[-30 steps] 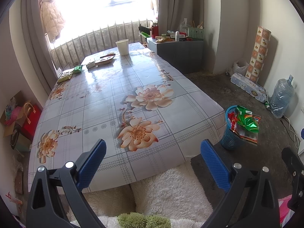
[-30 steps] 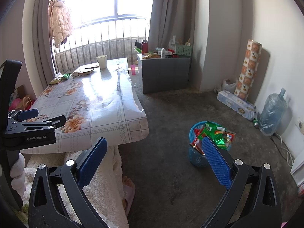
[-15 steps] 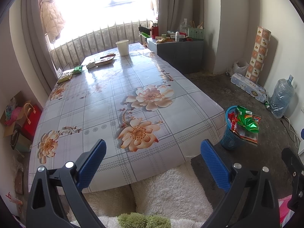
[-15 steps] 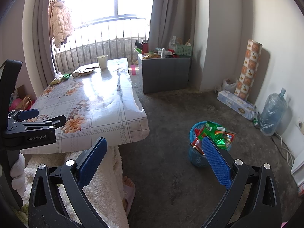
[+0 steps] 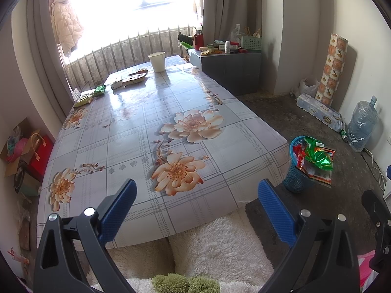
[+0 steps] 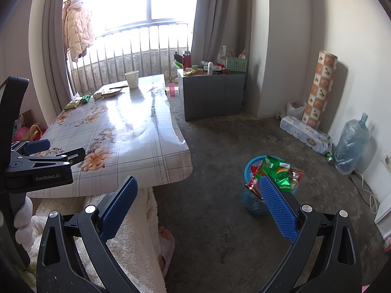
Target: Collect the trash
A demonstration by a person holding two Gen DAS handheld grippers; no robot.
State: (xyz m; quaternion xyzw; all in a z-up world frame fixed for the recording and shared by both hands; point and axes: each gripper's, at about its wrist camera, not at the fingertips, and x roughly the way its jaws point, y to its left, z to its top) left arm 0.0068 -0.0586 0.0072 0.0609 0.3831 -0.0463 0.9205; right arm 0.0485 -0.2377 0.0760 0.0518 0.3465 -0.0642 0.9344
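Your left gripper [image 5: 196, 207] is spread wide with nothing between its blue pads [image 5: 117, 210]. It hangs over the near edge of the table [image 5: 136, 131], above the flowered cloth. Your right gripper [image 6: 198, 202] is wide apart too, holding nothing — it hangs over the bare floor [image 6: 220, 146] to the right of the table.

On the floor, near the table's right corner, stands the blue basket [image 5: 297, 178]. It is stuffed with shiny wrappers [image 5: 317, 157] in green and red, and they stick out over the rim.

More trash lies at the far left of the table: small green packets [image 5: 91, 95] by the edge, then flat cardboard pieces [image 5: 133, 78] just to their right. A paper cup [image 5: 157, 61] stands upright beside them — close to the window bars.
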